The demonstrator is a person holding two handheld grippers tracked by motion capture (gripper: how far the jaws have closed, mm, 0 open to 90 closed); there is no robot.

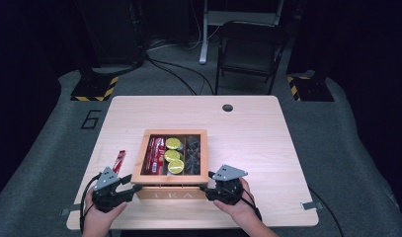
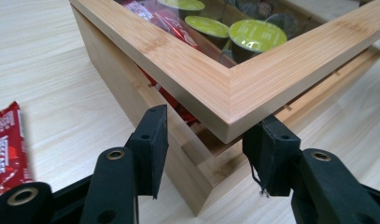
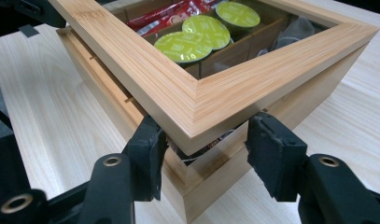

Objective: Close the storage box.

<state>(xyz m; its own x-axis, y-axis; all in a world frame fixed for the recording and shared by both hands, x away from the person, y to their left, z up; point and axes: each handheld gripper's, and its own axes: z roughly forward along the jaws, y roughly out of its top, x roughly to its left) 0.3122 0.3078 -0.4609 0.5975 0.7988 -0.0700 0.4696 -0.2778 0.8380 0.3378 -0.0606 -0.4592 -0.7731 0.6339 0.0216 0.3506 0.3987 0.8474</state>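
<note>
A square bamboo tea box (image 1: 170, 186) sits near the front middle of the pale wooden worktop (image 1: 258, 138), its glass-paned bamboo lid (image 1: 139, 158) raised a little at the near edge, so a gap shows above the box wall. The left claw (image 1: 131, 188) straddles the lid's near-left corner with its jaws parted, not visibly pressing. The right claw (image 1: 206, 188) straddles the near-right corner, its pads close against the frame; whether they press cannot be told. Taking both corners likely keeps the hinged lid level. A red instant-coffee stick (image 1: 119, 161) lies left of the box.
</note>
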